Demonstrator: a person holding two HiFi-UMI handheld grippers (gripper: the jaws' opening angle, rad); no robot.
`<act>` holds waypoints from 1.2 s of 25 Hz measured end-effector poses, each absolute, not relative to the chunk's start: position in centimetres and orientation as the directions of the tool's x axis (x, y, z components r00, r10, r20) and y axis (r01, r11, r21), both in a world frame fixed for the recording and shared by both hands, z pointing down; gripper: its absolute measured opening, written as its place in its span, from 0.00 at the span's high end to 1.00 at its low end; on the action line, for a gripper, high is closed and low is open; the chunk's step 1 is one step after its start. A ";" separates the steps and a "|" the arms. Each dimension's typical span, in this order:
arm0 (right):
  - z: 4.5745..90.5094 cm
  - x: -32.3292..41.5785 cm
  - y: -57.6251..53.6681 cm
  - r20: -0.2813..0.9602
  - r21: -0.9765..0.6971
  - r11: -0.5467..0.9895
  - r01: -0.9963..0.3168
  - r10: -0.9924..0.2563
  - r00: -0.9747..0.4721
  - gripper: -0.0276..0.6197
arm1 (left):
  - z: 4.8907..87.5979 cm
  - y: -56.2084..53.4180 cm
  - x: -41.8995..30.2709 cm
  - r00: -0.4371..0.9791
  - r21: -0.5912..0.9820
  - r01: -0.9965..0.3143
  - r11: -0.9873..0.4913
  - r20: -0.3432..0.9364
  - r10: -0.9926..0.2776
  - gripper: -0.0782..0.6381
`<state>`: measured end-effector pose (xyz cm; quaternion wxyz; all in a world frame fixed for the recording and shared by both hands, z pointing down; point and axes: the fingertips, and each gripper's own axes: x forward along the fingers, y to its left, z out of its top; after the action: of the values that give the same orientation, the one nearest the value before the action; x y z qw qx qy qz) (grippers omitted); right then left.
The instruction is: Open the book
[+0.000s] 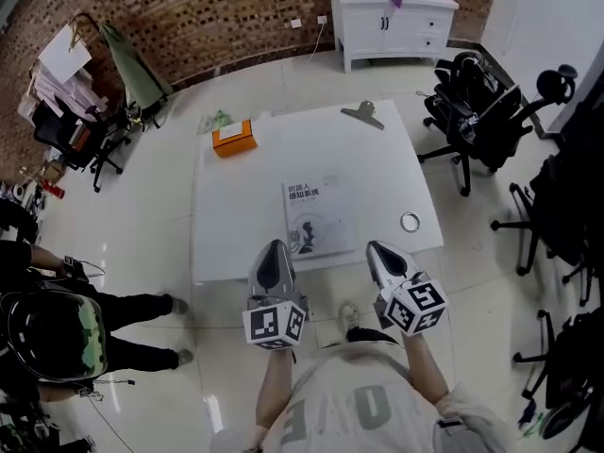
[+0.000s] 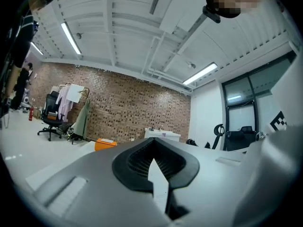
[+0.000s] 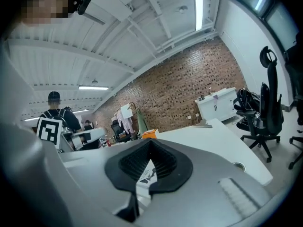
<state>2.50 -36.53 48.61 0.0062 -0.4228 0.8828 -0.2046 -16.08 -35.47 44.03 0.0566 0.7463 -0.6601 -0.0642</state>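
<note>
A closed book (image 1: 317,218) with a white and grey cover lies flat near the front middle of the white table (image 1: 236,225). My left gripper (image 1: 272,257) is shut and empty, just past the table's near edge, to the left of the book's front corner. My right gripper (image 1: 382,251) is shut and empty too, to the right of the book's front edge. Neither touches the book. In the right gripper view a strip of the book's cover (image 3: 147,174) shows through the notch between the jaws. The left gripper view shows only bare table through its notch.
An orange box (image 1: 233,139) and a green-printed sheet lie at the table's far left; a metal clip (image 1: 364,114) rests at the far edge and a round cable hole (image 1: 411,222) at the right. Office chairs (image 1: 477,121) stand right, a white cabinet (image 1: 392,19) behind, a person (image 1: 66,319) at left.
</note>
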 end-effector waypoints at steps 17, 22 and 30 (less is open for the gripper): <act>61.6 -0.7 -43.0 0.452 -0.456 0.457 -0.764 -0.621 -0.641 0.81 | 55.4 -41.9 -13.7 0.196 0.134 -0.975 -0.178 0.141 -0.970 0.87; 67.3 -1.1 -44.1 0.606 -0.425 0.354 -0.833 -0.573 -0.552 0.73 | 58.5 -42.5 -14.6 0.214 0.166 -0.970 -0.180 0.217 -0.952 0.87; 70.4 -0.7 -44.6 0.717 -0.341 0.306 -0.889 -0.528 -0.456 0.81 | 58.8 -42.8 -15.3 0.246 0.165 -0.963 -0.211 0.231 -0.941 0.87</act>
<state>-0.71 -44.57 70.40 -0.2455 -0.4602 0.7698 -0.3680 -15.33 -42.84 58.76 0.1380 0.7772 -0.6127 0.0401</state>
